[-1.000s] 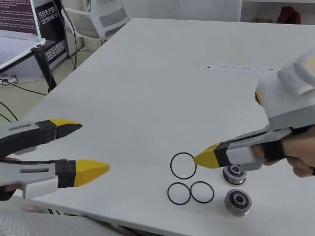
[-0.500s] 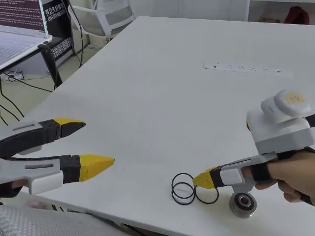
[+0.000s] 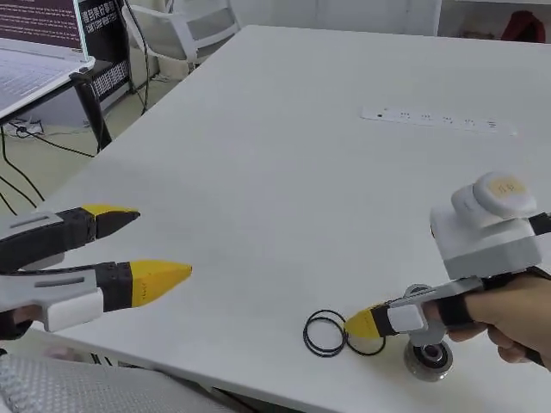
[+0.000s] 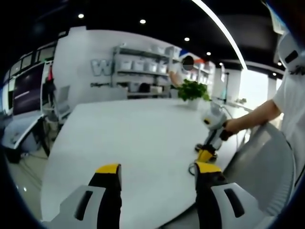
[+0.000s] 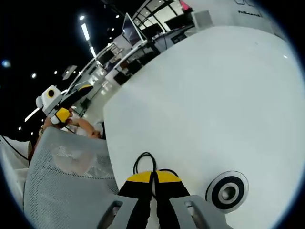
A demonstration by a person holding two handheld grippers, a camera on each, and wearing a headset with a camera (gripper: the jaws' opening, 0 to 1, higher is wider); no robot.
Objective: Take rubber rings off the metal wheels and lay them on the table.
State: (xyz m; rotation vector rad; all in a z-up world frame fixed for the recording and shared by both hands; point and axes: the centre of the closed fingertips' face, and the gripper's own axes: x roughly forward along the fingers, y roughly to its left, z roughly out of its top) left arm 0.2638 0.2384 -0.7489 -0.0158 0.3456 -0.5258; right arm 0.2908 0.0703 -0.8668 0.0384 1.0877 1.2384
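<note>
White counter [image 3: 301, 155] has the rubber rings [image 3: 325, 334] overlapping near its front edge, beside a metal wheel [image 3: 428, 357]. R hand-held gripper [image 3: 351, 324] jaws closed, tip on them; can't tell if it's pinching one. L hand-held gripper [image 3: 164, 243] open, well apart. Risk: a dragging tip flicks rings off the edge

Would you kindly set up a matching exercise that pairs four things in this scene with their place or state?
Things:
1. left gripper
2. right gripper
3. wheel
4. power strip

Place or state:
A. far across the table
B. jaws wide apart
C. jaws together, tips at the rings
D. lying near the table's front edge

Pairs: 1-B, 2-C, 3-D, 4-A
</note>
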